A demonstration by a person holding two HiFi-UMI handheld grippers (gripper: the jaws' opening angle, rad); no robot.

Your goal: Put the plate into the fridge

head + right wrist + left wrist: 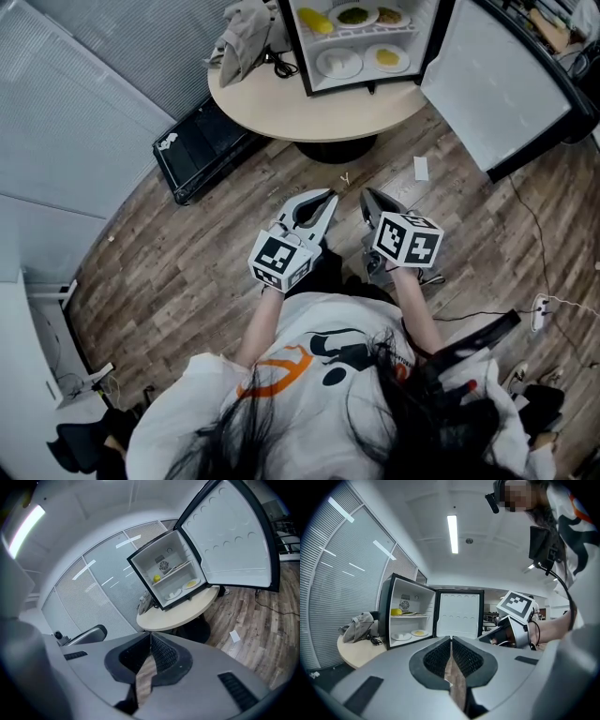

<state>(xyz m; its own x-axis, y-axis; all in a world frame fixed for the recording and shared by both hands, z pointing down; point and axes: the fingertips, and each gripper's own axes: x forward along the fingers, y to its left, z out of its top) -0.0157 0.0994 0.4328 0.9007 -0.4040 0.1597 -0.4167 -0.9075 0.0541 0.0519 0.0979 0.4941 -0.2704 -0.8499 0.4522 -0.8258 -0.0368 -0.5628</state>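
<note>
- Our left claw (328, 196) has its jaws pressed together with nothing between them; only the wooden floor (187, 272) shows through the slit
- Our right claw (367, 195) is likewise closed and empty
- We hold both claws side by side close to our body, over the floor and well apart from the round table (309, 114)
- The fridge (302, 56) stands on that table with its door (492, 84) swung wide open
- Two plates (338, 63) lie on its lower shelf, one bare and white, one with yellow food; more dishes sit on the shelf above
- No plate is left on the table or in a claw, so we judge the placing is done, though we cannot tell which plate was ours
- What may remain, in our view, is shutting the door
</note>
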